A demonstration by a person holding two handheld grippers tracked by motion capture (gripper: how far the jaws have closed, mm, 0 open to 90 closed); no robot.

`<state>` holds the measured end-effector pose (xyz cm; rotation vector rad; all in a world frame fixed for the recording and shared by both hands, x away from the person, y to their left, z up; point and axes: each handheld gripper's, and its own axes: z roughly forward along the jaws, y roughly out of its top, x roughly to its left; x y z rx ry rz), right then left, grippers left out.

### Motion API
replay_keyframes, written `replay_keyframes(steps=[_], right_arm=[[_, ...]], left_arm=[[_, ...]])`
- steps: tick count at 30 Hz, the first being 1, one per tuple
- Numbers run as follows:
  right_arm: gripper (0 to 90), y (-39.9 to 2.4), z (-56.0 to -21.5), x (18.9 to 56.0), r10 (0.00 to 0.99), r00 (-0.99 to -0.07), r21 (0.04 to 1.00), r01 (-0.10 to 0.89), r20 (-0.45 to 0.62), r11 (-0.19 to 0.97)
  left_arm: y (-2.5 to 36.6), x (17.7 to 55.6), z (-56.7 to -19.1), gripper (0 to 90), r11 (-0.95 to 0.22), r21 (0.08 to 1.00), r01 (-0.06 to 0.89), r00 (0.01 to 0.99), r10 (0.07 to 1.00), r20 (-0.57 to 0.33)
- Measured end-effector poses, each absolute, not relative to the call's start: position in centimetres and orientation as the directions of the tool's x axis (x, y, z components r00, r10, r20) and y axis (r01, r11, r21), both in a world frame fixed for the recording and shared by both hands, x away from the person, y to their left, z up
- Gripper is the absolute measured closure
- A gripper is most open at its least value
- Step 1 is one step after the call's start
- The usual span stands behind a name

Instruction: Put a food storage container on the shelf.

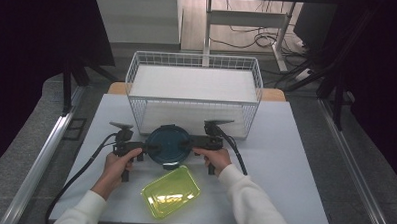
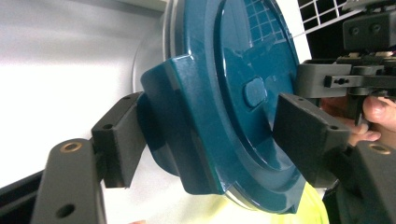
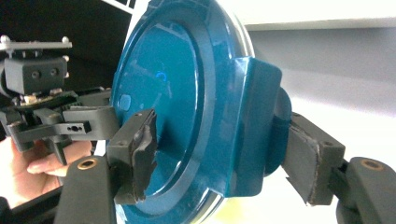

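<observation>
- Left claw sits at the left edge of the round teal lidded container, its jaws straddling the lid's left latch tab; in the left gripper view one pad touches the tab's outer face and the other lies against the lid top, so it looks clamped on the container.
- Right claw does the same at the container's right edge: in the right gripper view its pads bracket the right latch tab, pressed on lid and tab.
- The container rests on the white tabletop, between the two claws.
- Just behind the container stands the white wire basket; just in front of it lies an empty yellow-green tray.
- Judged from this, the two-sided grasp is made, but the container is not yet raised or moved.
- What is left seems to be either lifting it toward the basket or working the latch tabs; the pictures do not settle which.
</observation>
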<state>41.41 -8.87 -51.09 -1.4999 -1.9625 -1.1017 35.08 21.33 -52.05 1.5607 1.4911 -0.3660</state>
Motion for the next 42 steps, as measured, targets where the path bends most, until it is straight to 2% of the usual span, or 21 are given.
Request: replay_keyframes(steps=[14,42], right_arm=[[38.4,-9.0,-49.7,41.1,0.599,-0.316,0.350,0.935,0.736,0.062],[39.4,-8.9,-47.2,40.6,0.577,-0.369,0.425,0.904,0.728,0.043]], left_arm=[[21.7,34.7,-51.0,33.8,0.176,0.440,0.881,0.240,0.634,-0.735],[21.9,33.9,-48.3,37.4,0.171,0.517,0.839,0.299,0.650,-0.699]])
